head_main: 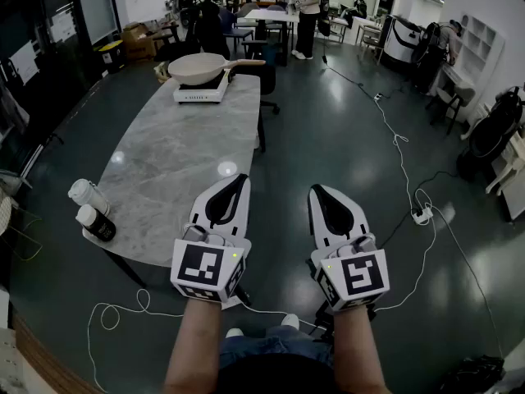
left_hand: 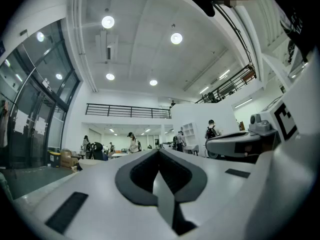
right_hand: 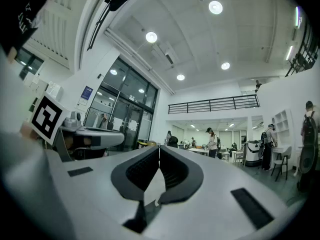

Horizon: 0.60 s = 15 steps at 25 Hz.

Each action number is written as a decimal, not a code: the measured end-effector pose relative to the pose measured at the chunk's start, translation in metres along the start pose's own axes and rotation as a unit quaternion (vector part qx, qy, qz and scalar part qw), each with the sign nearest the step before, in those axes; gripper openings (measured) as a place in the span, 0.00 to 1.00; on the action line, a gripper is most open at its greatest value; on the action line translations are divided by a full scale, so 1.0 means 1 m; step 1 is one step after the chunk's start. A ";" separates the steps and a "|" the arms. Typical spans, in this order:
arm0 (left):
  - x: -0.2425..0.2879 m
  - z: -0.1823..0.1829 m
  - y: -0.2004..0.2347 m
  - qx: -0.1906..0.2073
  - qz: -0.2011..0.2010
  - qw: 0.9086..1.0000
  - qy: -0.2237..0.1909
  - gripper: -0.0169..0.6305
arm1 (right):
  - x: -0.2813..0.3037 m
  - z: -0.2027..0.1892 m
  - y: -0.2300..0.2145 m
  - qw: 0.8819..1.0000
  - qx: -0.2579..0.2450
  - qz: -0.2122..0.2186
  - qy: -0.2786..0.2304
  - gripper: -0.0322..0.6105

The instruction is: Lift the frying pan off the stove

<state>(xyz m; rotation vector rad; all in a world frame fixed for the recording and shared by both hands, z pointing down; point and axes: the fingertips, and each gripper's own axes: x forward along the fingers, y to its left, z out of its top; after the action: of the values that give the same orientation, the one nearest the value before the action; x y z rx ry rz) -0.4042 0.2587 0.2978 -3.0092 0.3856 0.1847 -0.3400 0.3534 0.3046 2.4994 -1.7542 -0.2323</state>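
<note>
We hold both grippers side by side at the near end of the desk (head_main: pixel 176 167), each with its jaws pressed together and nothing between them. The left gripper (head_main: pixel 237 179) is over the desk's near edge, and the right gripper (head_main: pixel 319 191) hangs over the dark floor just beside it. Each carries a cube with a black-and-white square marker pattern. The pan (head_main: pixel 199 66), cream with a pale handle pointing right, rests on the white stove (head_main: pixel 201 95) at the desk's far end, well apart from both grippers. Two white-capped bottles (head_main: pixel 92 209) sit at the desk's near left corner, and any print on them is too small for us to read. A white cable (head_main: pixel 400 158) runs across the floor to a power strip (head_main: pixel 422 215) on the right.
</note>
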 end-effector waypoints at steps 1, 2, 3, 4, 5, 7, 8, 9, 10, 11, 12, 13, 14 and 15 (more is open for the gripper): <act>0.006 0.000 -0.004 0.002 -0.001 1.000 -0.001 0.05 | 0.000 -0.002 -0.004 1.000 0.000 0.004 0.001 0.09; 0.011 -0.001 -0.008 0.004 -0.002 1.000 -0.001 0.05 | 0.001 -0.004 -0.009 1.000 0.001 0.008 0.002 0.09; 0.017 -0.002 -0.012 0.005 -0.003 1.000 -0.001 0.04 | 0.001 -0.007 -0.014 1.000 0.001 0.012 0.003 0.09; 0.024 -0.003 -0.016 0.006 -0.002 1.000 -0.001 0.05 | 0.001 -0.009 -0.019 1.000 0.002 0.016 0.005 0.09; 0.031 -0.004 -0.020 0.006 -0.001 1.000 -0.001 0.05 | 0.002 -0.012 -0.025 1.000 0.001 0.021 0.008 0.09; 0.046 -0.007 -0.029 0.003 0.003 1.000 0.000 0.05 | 0.003 -0.016 -0.040 0.999 -0.003 0.029 0.015 0.09; 0.053 -0.009 -0.034 0.000 0.006 1.000 -0.001 0.05 | 0.002 -0.018 -0.048 0.999 -0.006 0.031 0.018 0.09; 0.060 -0.011 -0.040 -0.002 0.009 1.000 -0.001 0.04 | 0.001 -0.020 -0.057 0.999 -0.009 0.033 0.020 0.09; 0.066 -0.014 -0.047 -0.003 0.010 1.000 0.000 0.05 | 0.000 -0.022 -0.065 0.999 -0.012 0.035 0.020 0.10; 0.072 -0.017 -0.054 -0.003 0.009 1.000 0.002 0.05 | -0.001 -0.025 -0.073 0.999 -0.013 0.036 0.020 0.10; 0.077 -0.020 -0.060 -0.001 0.007 1.000 0.004 0.05 | -0.002 -0.027 -0.081 0.999 -0.014 0.038 0.020 0.10; 0.082 -0.023 -0.066 0.000 0.004 1.000 0.006 0.05 | -0.002 -0.030 -0.087 0.999 -0.013 0.038 0.020 0.10; 0.087 -0.025 -0.070 0.001 0.002 1.000 0.008 0.05 | -0.001 -0.033 -0.093 0.999 -0.012 0.037 0.021 0.10; 0.092 -0.027 -0.073 0.002 0.001 1.000 0.010 0.05 | 0.000 -0.035 -0.098 0.999 -0.010 0.036 0.022 0.10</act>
<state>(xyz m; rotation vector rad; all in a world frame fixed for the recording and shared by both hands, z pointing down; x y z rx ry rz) -0.2947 0.3031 0.3187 -3.0086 0.3910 0.1550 -0.2428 0.3860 0.3246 2.4028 -1.8109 -0.1878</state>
